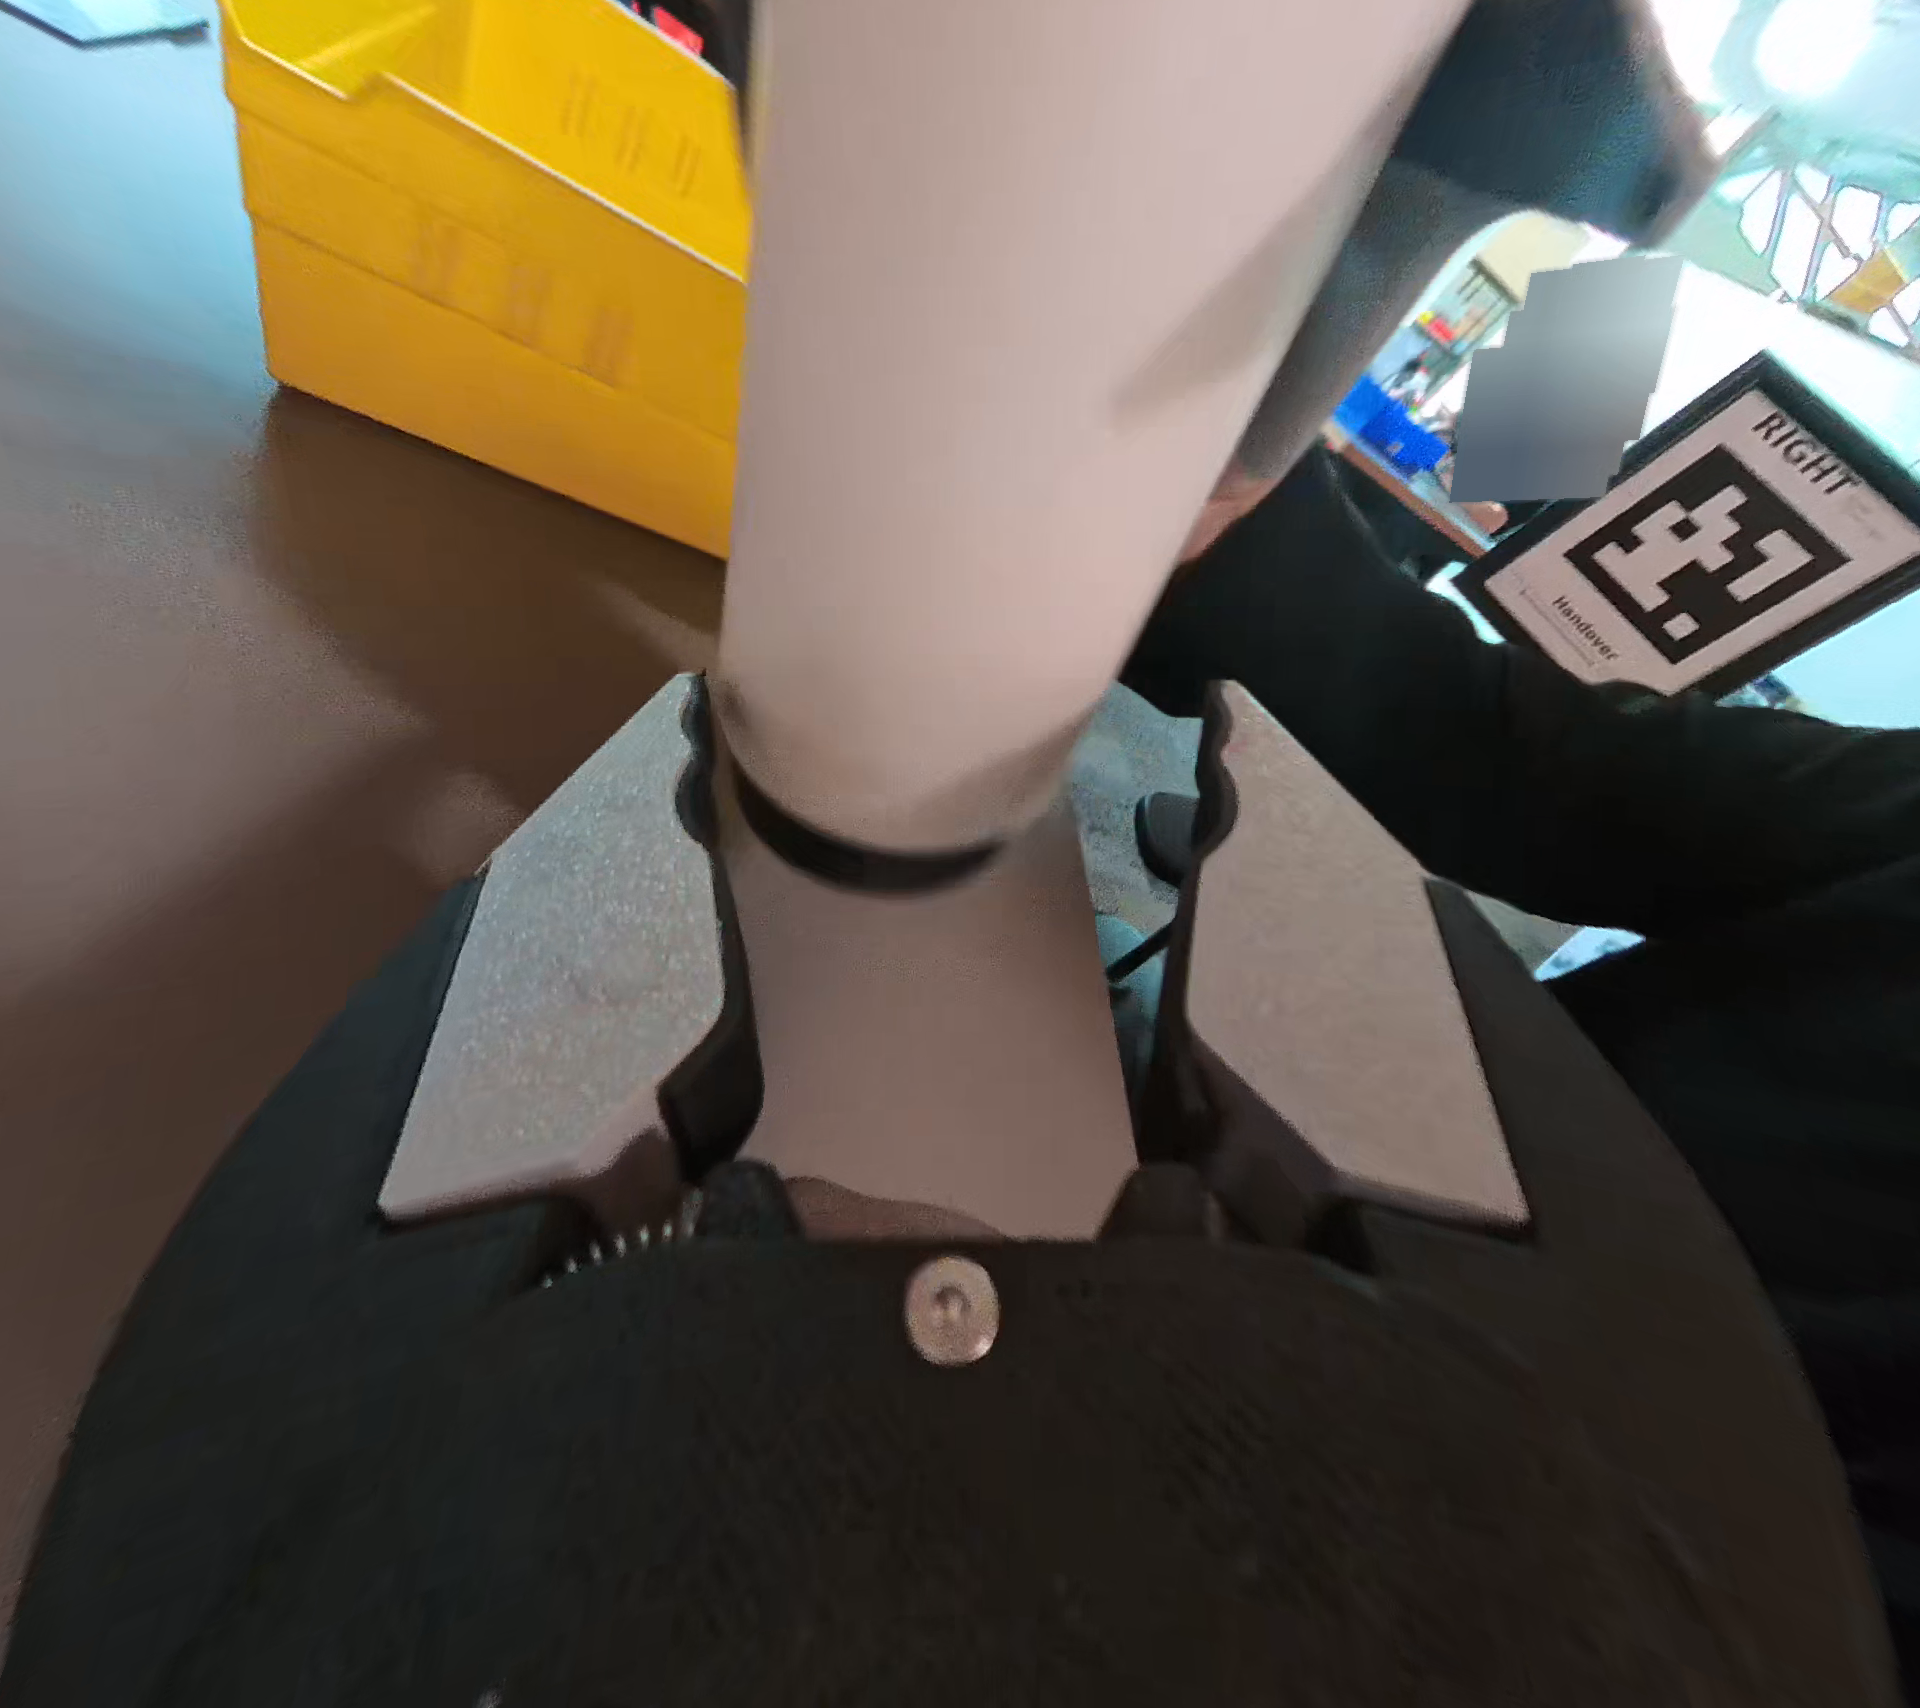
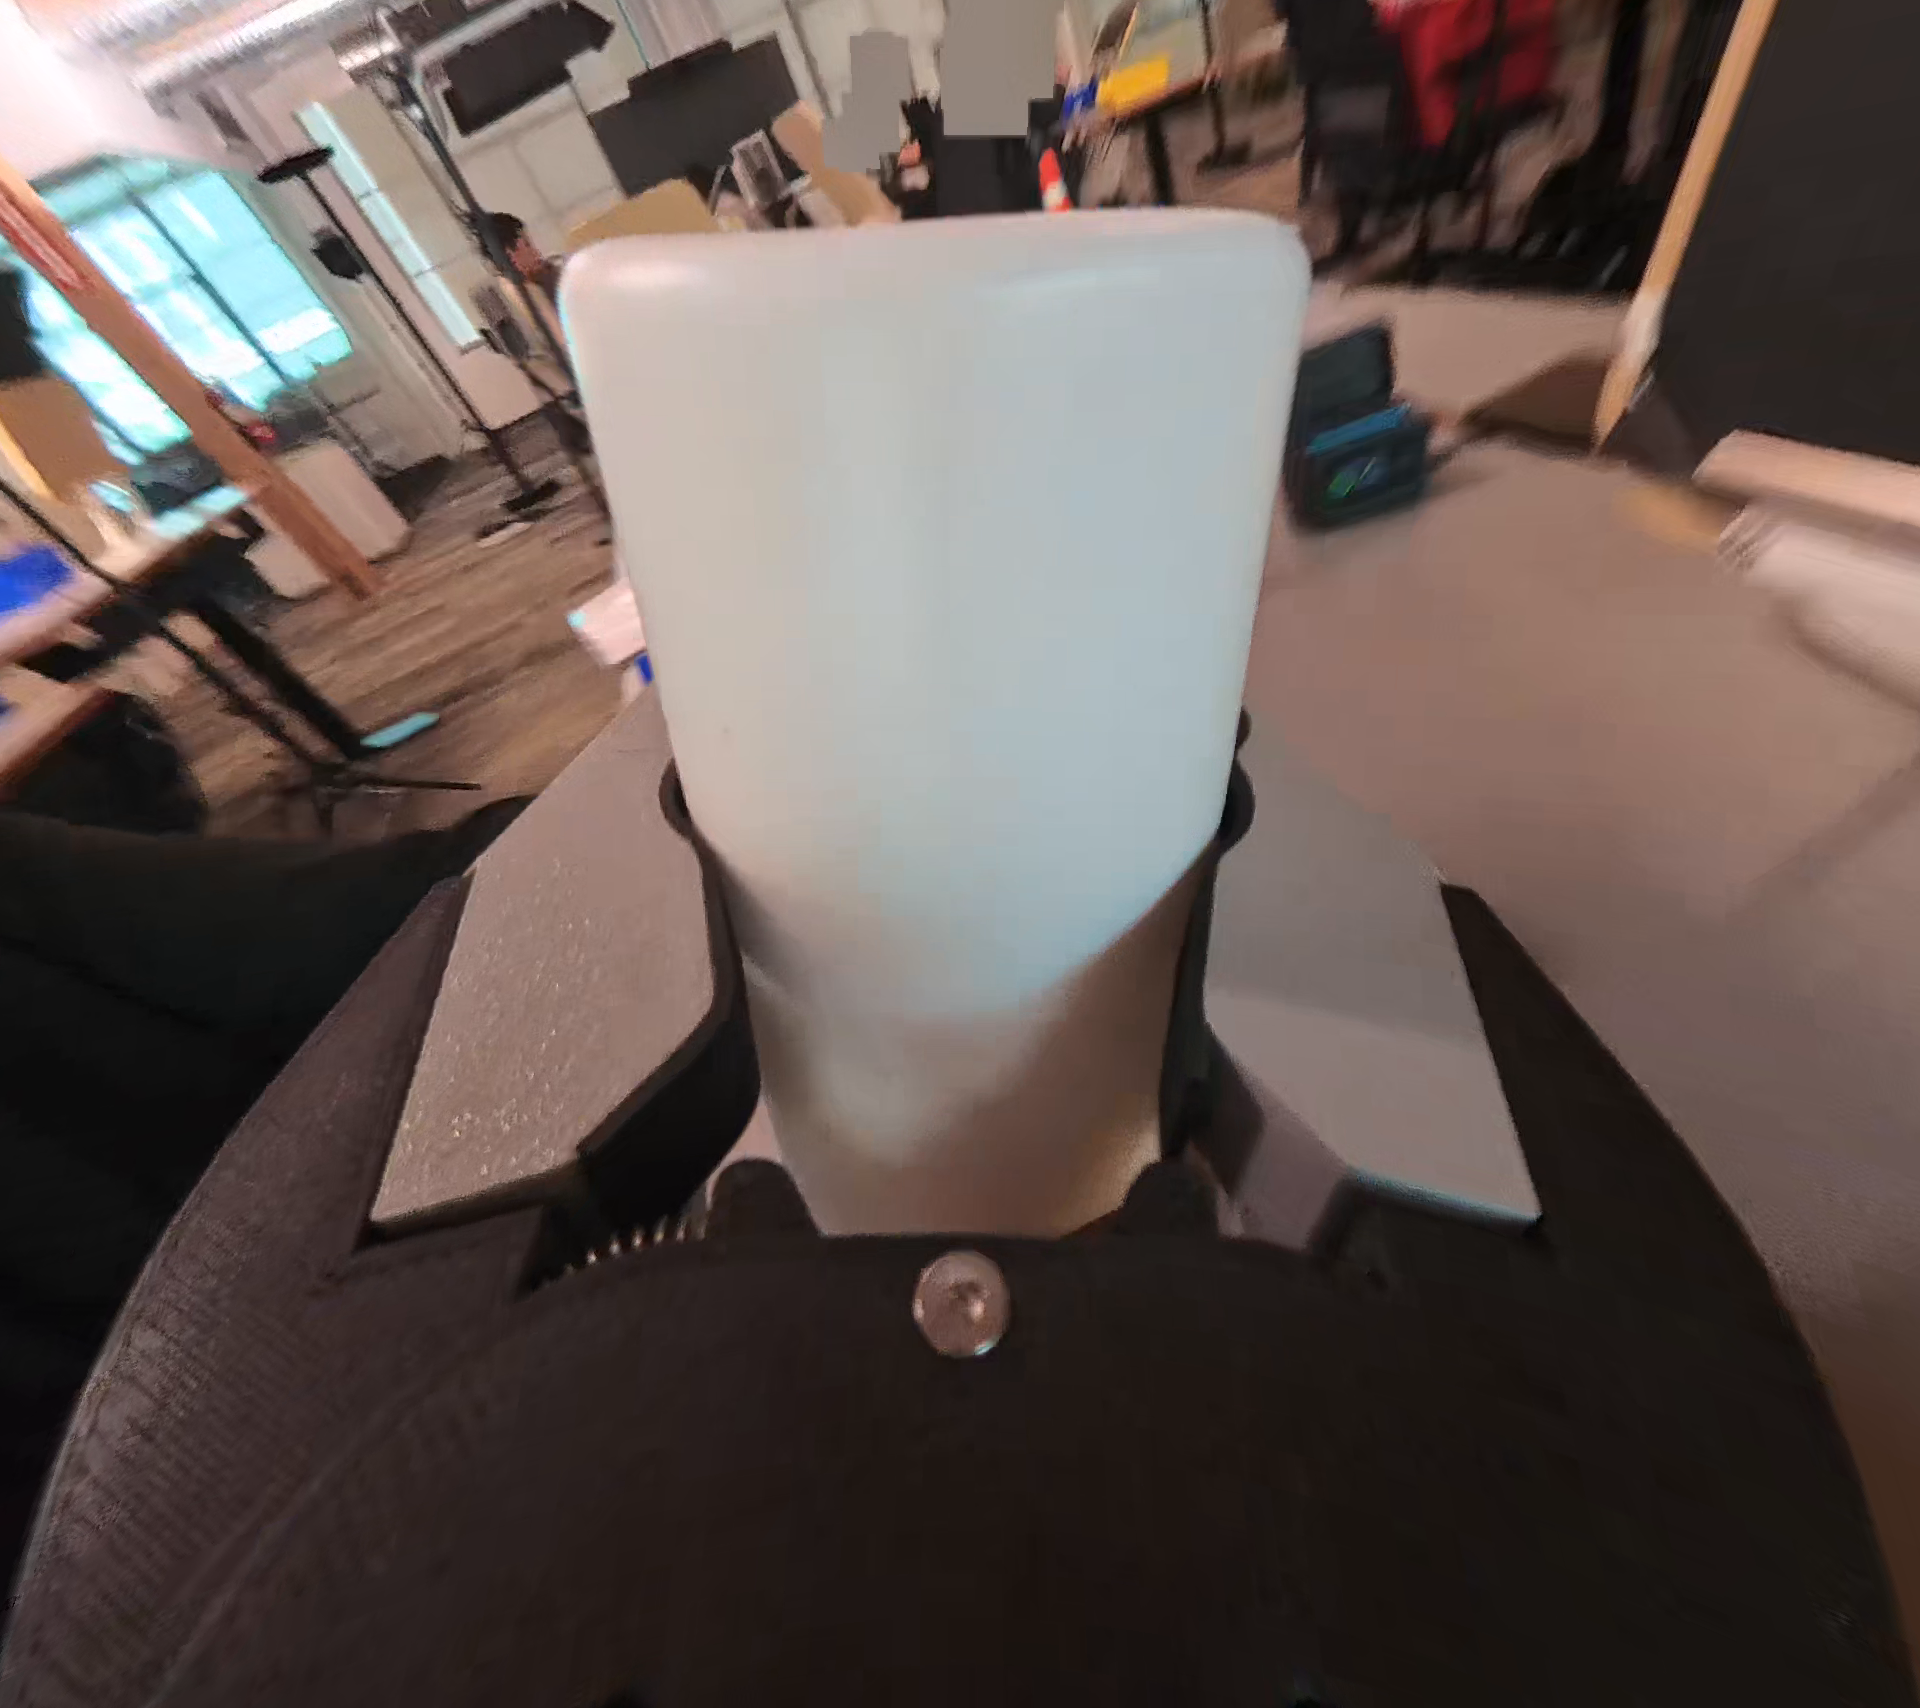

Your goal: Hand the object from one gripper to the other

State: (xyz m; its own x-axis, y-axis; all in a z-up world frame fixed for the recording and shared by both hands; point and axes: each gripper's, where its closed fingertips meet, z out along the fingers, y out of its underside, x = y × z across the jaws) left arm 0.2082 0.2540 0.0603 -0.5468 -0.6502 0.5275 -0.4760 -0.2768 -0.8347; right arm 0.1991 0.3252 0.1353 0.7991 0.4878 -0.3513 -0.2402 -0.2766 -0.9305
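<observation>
A white plastic bottle (image 1: 1018, 287) with a thin black ring near one end spans both grippers. In the left wrist view its ringed end lies between the fingers of my left gripper (image 1: 961, 765). The left finger touches it and a gap shows beside the right finger, so the jaws stand open around it. The black fingers (image 1: 1558, 100) of the other gripper flank the bottle's far end. In the right wrist view my right gripper (image 2: 956, 785) is shut on the bottle (image 2: 935, 536), with both fingers pressed against its sides and the rounded end pointing away.
A yellow plastic bin (image 1: 468, 204) stands on the dark brown table (image 1: 208, 723) to the left of the bottle. A black-and-white marker card (image 1: 1704, 567) and a person's black sleeve (image 1: 1455, 775) are on the right. The right wrist view looks out over a workshop floor with stands and tables. The grippers' ends are close to 10 cm from one another.
</observation>
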